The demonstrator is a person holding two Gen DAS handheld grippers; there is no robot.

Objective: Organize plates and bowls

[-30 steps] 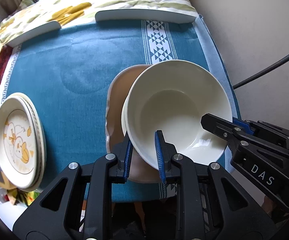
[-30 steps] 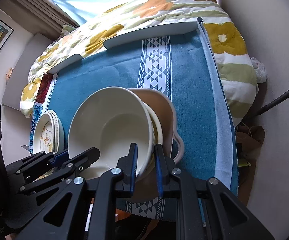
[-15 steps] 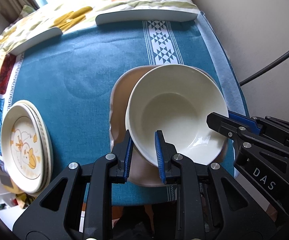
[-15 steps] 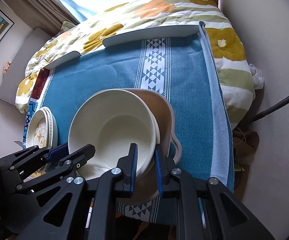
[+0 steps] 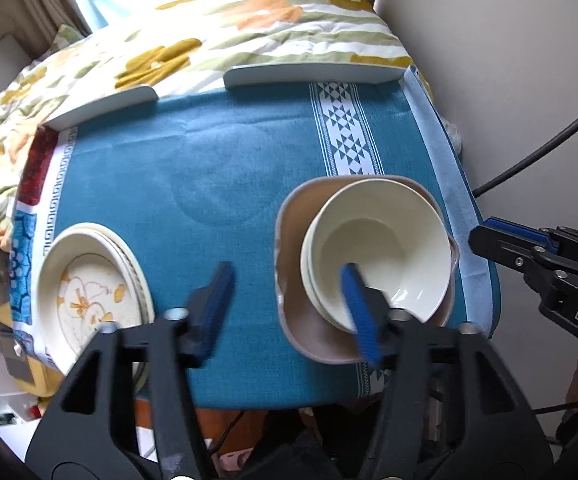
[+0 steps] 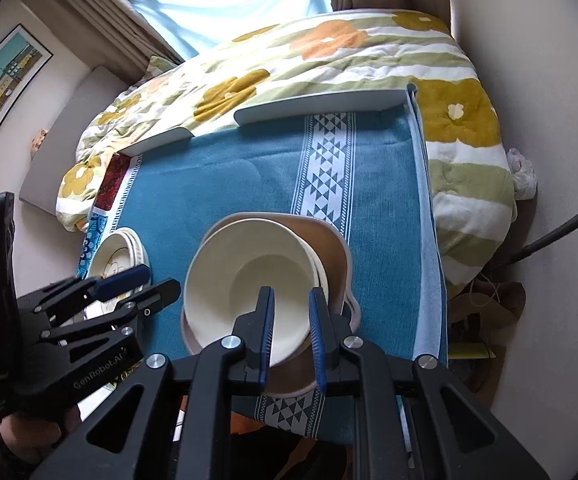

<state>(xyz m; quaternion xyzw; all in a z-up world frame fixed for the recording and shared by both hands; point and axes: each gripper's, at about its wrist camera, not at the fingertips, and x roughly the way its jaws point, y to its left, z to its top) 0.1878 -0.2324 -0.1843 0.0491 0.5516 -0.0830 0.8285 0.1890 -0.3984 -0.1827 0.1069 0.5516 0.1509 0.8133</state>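
Glossy cream ceramic bowl (image 5: 377, 248), near right, stacked: stiff, slippery, breakable; take at rim. Left gripper (image 5: 285, 308) opening, empty; right gripper (image 6: 291, 332) nearly closed, grip on rim unclear.

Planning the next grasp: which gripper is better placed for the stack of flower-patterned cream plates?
Left. The left gripper, jaws opening on nothing, hangs beside the flower-patterned plates; the right gripper sits narrow over the stacked cream bowls, farther away.
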